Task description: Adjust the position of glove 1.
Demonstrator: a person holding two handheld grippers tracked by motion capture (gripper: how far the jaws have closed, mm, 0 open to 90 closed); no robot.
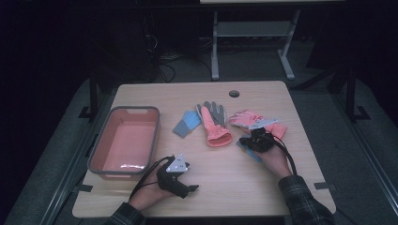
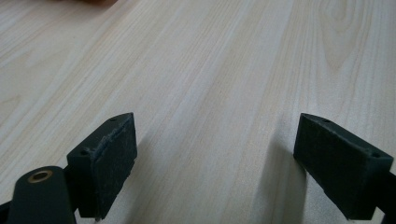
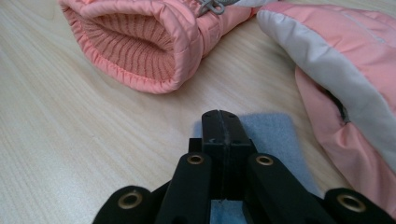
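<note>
My right gripper (image 1: 254,140) is shut, its jaws pressed flat together (image 3: 220,127) low over a flat blue-grey cloth piece (image 3: 275,135) on the wood. Whether any of that cloth is pinched I cannot tell. Just beyond lie a pink glove with a ribbed open cuff (image 3: 140,42) and grey fingers (image 1: 213,123), and a pink-and-white glove (image 3: 345,70) at the right (image 1: 253,119). A blue-grey glove (image 1: 187,123) lies left of them. My left gripper (image 1: 180,180) rests near the front edge, open over bare wood (image 2: 217,126), nothing between its fingers.
A salmon bin with a grey rim (image 1: 101,140) stands at the table's left side. A round cable hole (image 1: 233,93) sits near the far edge. Beyond the wooden table (image 1: 281,187) the floor is dark, with a desk frame (image 1: 253,42).
</note>
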